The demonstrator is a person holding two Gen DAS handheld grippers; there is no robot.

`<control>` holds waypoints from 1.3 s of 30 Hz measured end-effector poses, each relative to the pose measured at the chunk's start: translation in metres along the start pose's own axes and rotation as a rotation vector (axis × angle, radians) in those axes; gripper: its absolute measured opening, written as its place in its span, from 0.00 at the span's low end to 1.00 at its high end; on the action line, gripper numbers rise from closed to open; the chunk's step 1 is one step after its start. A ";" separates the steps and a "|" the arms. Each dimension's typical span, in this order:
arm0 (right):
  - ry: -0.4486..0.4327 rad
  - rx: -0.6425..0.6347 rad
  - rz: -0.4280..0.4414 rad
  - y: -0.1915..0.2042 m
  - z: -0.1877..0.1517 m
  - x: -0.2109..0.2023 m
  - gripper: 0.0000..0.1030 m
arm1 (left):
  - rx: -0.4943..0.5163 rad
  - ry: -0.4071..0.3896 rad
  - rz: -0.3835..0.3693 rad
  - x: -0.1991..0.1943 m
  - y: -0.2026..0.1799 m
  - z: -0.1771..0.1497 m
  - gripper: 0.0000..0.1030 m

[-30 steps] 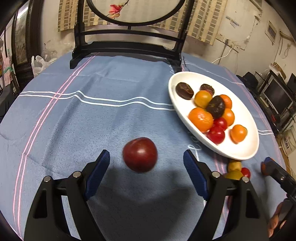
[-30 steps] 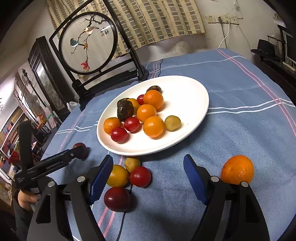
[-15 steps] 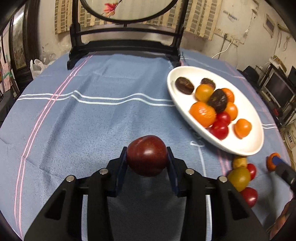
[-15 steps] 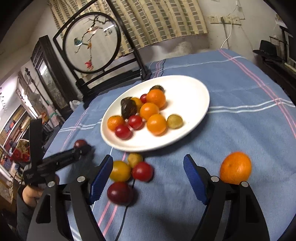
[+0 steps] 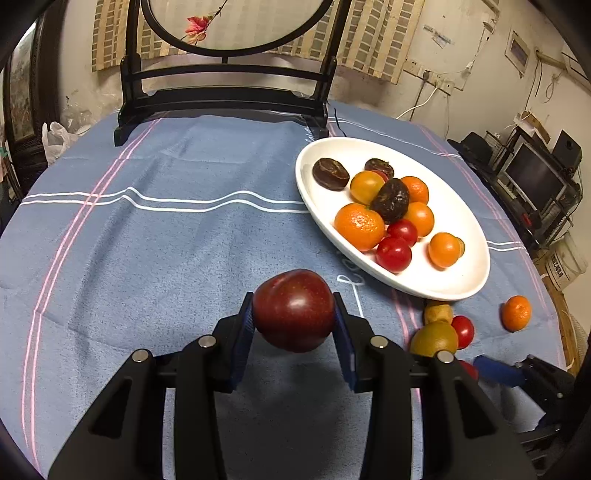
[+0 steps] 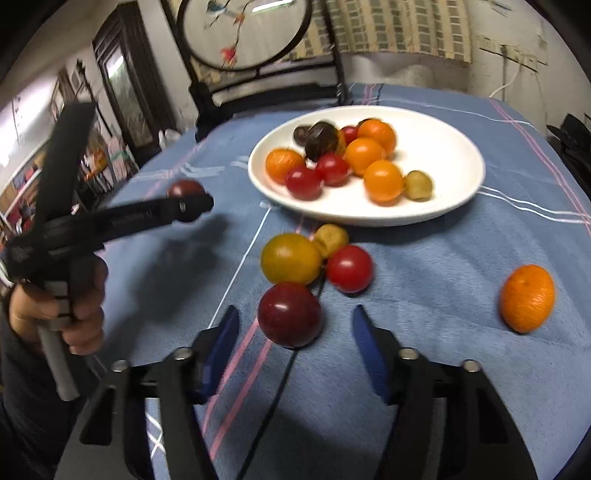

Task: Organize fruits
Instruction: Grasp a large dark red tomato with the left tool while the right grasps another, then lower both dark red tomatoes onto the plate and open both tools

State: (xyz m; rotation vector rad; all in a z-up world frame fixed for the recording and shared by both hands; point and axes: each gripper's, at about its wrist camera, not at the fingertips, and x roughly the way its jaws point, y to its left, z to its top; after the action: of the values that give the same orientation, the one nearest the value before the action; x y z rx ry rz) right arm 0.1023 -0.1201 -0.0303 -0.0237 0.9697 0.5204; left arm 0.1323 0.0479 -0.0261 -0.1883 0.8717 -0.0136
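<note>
Checked curtain (image 5: 373,40); dark cabinet (image 6: 129,92)

home | embroidered screen (image 5: 236,26), striped tablecloth (image 5: 147,229), monitor (image 5: 532,177)

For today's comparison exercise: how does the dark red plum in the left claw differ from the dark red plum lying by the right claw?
The left claw grips its plum, pads pressing both sides; the other plum lies on the blue cloth, with the right claw's blue pads apart from it. Both are round, dark red and glossy.
</note>
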 end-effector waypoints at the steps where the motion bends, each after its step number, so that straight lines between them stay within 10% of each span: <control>1: 0.013 -0.004 -0.008 0.002 0.000 0.005 0.50 | 0.000 0.000 -0.001 0.000 0.000 0.000 0.38; 4: 0.009 -0.009 -0.014 0.003 0.000 0.011 0.38 | 0.007 0.003 -0.010 0.000 -0.001 0.000 0.38; 25: -0.281 0.108 0.015 -0.032 0.079 -0.065 0.37 | 0.117 -0.072 -0.068 -0.026 -0.057 0.055 0.38; 39: -0.199 0.238 0.012 -0.074 0.112 0.006 0.40 | 0.093 0.019 -0.027 0.046 -0.060 0.078 0.38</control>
State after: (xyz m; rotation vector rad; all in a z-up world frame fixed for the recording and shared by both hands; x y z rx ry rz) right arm 0.2242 -0.1550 0.0133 0.2435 0.8320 0.4070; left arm 0.2250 -0.0031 -0.0019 -0.1129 0.8855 -0.0806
